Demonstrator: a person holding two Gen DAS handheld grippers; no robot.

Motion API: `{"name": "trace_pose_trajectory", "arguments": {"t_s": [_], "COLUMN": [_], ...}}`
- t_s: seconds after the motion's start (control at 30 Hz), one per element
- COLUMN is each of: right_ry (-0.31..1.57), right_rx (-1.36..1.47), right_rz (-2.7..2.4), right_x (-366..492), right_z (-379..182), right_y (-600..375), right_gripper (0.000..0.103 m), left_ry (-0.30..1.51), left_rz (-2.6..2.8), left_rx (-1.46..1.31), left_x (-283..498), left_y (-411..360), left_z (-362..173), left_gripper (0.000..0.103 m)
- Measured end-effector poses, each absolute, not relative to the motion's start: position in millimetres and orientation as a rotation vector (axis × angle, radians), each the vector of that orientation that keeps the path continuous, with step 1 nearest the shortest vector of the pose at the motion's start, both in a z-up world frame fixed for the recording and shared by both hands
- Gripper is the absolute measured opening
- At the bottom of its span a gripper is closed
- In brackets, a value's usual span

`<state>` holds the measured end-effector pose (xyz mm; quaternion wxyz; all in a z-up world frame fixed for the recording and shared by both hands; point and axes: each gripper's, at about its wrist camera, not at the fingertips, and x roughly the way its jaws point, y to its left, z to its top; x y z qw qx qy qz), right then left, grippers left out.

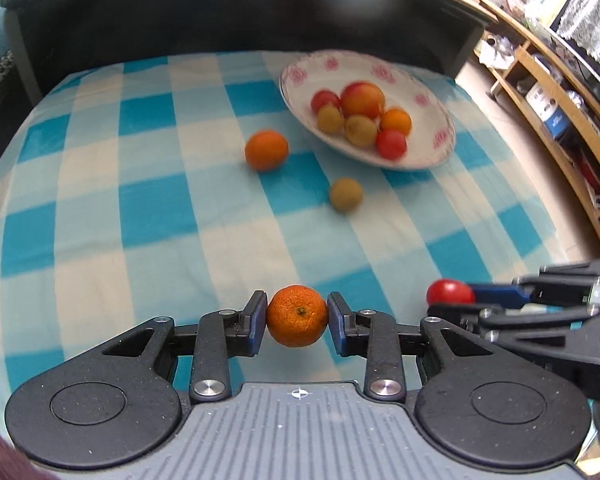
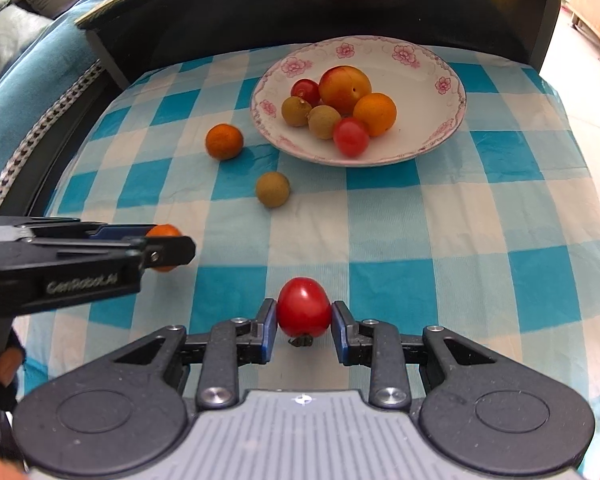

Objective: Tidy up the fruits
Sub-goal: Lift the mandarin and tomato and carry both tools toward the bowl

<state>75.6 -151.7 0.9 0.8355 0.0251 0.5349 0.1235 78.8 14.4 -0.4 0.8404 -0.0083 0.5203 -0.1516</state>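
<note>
**Both claws carry fruit toward the bowl**

Our left gripper (image 1: 297, 317) is clenched on a small mandarin (image 1: 297, 316), both pads pressing its sides. Our right gripper (image 2: 304, 314) grips a red tomato (image 2: 304, 307) the same way, its stem end turned toward the camera. The two claws sit side by side, the right one just to the right of the left.

Ahead of both claws, on the blue checked cloth (image 2: 460, 248), stands the flowered bowl (image 2: 428, 128), holding six fruits. Between the claws and the bowl, slightly left of the right claw, lie a loose orange (image 2: 224, 141) and a brownish-green fruit (image 2: 273, 189), apart from each other.
</note>
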Motion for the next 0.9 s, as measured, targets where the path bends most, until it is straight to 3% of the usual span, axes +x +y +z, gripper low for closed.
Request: {"name": "trace_pose_trajectory", "arguments": {"t_s": [0.5,0.6,0.9], "right_ry": [1.138,1.138,1.155], "right_rx": [0.032,0.044,0.095], "right_rz": [0.210,0.209,0.236], "right_x": [48.5,49.2,49.5], "right_z": [-12.0,-12.0,-11.8], "right_y": [-145.3,-146.2,-147.3], "right_gripper": [0.032,0.032,0.045], "left_ry": [1.113,1.116,1.117], "left_rz": [-0.320,-0.322,-0.334], "left_rx": [0.006,-0.009,-0.020], "left_x": [65.9,65.8,69.1], "left_y": [10.8,11.7,11.8], "left_z": [-13.7,-13.0,-13.9], "left_gripper": [0.042,0.046,0.050]}}
